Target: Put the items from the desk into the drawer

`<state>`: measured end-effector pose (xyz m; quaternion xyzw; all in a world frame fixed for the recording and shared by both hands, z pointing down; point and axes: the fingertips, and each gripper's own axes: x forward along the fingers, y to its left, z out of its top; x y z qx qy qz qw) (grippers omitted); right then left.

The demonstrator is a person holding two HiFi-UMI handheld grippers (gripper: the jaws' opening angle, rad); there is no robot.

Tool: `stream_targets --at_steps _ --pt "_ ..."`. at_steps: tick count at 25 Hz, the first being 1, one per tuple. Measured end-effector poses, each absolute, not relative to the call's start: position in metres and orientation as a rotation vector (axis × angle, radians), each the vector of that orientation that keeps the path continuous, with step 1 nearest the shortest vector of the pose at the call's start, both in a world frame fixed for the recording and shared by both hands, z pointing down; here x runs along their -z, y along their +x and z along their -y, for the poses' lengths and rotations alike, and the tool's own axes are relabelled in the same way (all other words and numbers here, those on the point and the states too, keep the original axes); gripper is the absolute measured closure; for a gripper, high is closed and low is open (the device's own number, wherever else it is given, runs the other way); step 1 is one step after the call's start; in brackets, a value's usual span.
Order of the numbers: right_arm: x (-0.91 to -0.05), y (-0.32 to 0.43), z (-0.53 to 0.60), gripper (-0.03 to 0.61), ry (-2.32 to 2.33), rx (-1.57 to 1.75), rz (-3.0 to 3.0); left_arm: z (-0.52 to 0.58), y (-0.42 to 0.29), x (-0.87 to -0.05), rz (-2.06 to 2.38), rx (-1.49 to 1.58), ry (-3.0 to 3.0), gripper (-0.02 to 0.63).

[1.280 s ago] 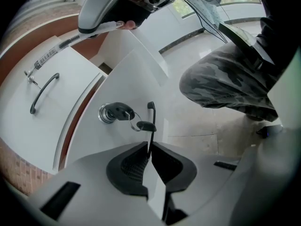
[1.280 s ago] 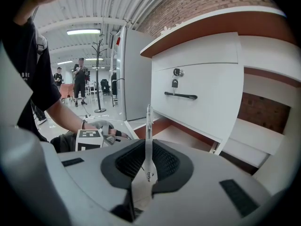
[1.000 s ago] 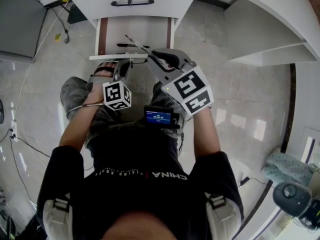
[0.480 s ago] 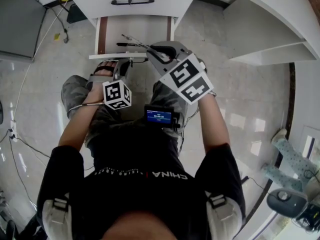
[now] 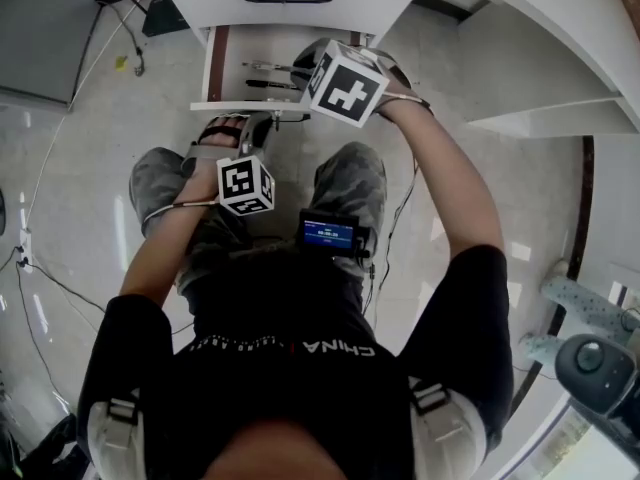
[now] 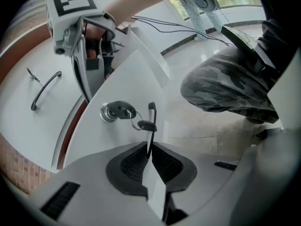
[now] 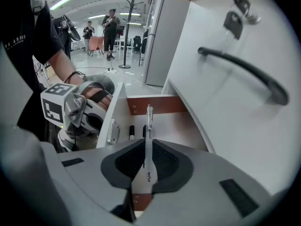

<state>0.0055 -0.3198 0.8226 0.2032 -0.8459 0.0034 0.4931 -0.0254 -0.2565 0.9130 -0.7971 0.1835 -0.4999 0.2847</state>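
Observation:
The lower drawer [image 5: 232, 66] stands pulled out, with two dark pens [image 5: 265, 83] lying inside. My left gripper [image 6: 149, 147] is shut on the drawer's thin black handle [image 6: 151, 121], just beside the lock with its key [image 6: 115, 111]. My right gripper [image 7: 148, 147] is shut on a clear pen [image 7: 148, 126], which points along the jaws over the open drawer [image 7: 155, 105]. In the head view the right gripper's marker cube [image 5: 345, 83] hides its jaws and the pen.
Above the open drawer is a closed drawer front [image 7: 225, 98] with a black bar handle [image 7: 244, 74] and hanging keys [image 7: 233, 20]. The person's knees [image 5: 350, 183] sit just below the drawer. White curved desk panels [image 5: 520, 48] run to the right.
My right gripper has carried the clear pen forward, from the drawer's front edge to over its inside. The left gripper has stayed on the handle.

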Motion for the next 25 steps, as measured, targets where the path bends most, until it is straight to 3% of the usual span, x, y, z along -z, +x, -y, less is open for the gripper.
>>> stream_targets --at_steps 11,25 --pt "-0.898 0.005 0.350 0.525 0.367 -0.095 1.845 0.255 -0.025 -0.912 -0.502 1.310 -2.146 0.586" --pt "-0.935 0.023 0.357 0.525 0.385 -0.151 1.771 0.256 -0.024 -0.913 -0.502 1.301 -2.153 0.584"
